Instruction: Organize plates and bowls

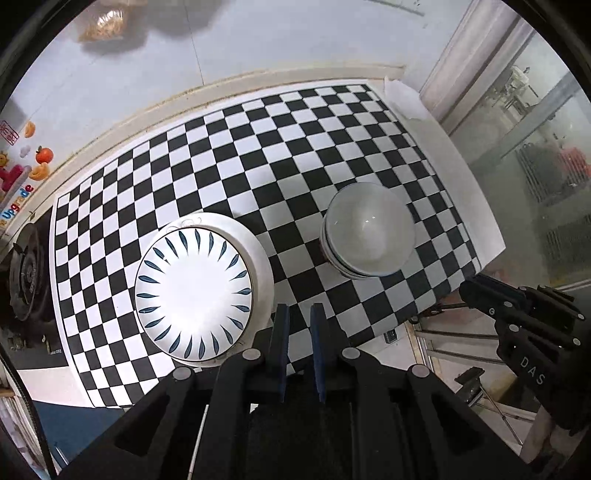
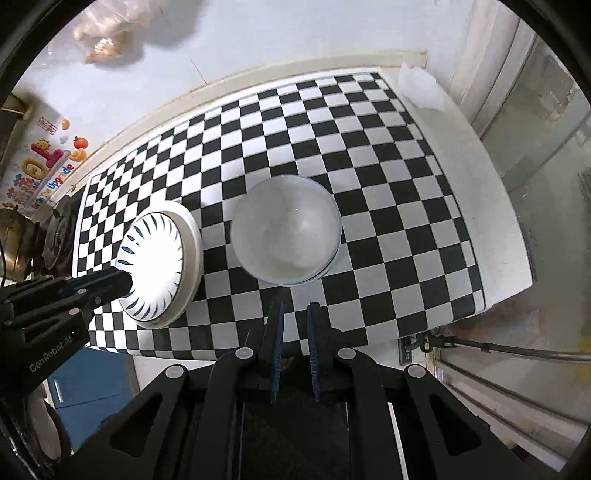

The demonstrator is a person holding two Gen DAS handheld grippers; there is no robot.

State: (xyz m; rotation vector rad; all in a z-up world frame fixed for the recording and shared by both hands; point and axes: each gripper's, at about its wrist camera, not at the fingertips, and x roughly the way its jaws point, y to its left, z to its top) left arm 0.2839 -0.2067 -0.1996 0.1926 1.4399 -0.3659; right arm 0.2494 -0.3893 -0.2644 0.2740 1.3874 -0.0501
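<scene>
On the checkered mat (image 1: pixel 258 147) a blue-leaf plate (image 1: pixel 194 291) lies on top of a wider white plate (image 1: pixel 262 273). To its right stands a stack of white bowls (image 1: pixel 369 232). My left gripper (image 1: pixel 299 308) hangs above the mat's near edge, just right of the plates, shut and holding nothing. In the right wrist view the bowls (image 2: pixel 284 232) sit ahead of my right gripper (image 2: pixel 295 306), which is shut and empty, high over the near edge. The plates (image 2: pixel 155 266) are at its left, with the left gripper (image 2: pixel 125 284) over their near rim. The right gripper (image 1: pixel 469 290) shows beyond the counter's right corner.
A gas stove (image 1: pixel 27 273) borders the mat on the left. Stickers (image 1: pixel 22 170) and a hanging bag (image 1: pixel 107 22) are on the back wall. Crumpled white paper (image 1: pixel 402 99) lies at the far right corner. A glass door (image 1: pixel 535 147) stands to the right, a blue cabinet (image 2: pixel 85 380) below.
</scene>
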